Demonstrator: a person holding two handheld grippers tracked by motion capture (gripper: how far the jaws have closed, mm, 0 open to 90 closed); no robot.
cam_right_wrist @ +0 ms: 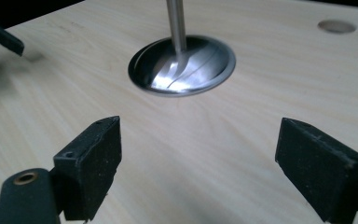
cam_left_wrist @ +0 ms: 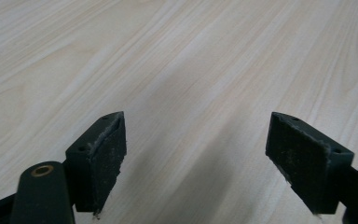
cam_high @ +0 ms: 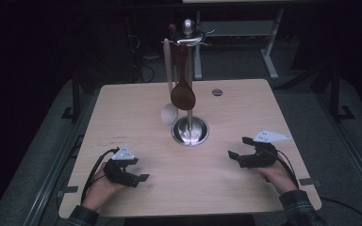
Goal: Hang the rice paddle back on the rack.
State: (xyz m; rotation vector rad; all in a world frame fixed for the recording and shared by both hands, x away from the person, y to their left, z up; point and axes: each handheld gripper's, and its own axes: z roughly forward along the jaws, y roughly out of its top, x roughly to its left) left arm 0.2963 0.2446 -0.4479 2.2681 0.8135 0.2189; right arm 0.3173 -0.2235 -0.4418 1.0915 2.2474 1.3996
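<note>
Both claws, left claw [cam_high: 140, 173] and right claw [cam_high: 238, 148], rest wide and empty on the table [cam_high: 245, 101]; reaching carelessly could knock the brown spoon [cam_high: 183, 96] or white spoon [cam_high: 169, 114] off the central stand [cam_high: 190, 130]

Utensil stand [cam_high: 190, 129] mid-table [cam_high: 122, 103], two spoons [cam_high: 183, 94] hanging on it, grippers well apart at the near edge

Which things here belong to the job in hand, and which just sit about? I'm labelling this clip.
In the job: utensil stand, brown wooden spoon, pale spoon, both hanging from it; left gripper and right gripper, both open and empty.

Sitting about: table, its round cable hole.
</note>
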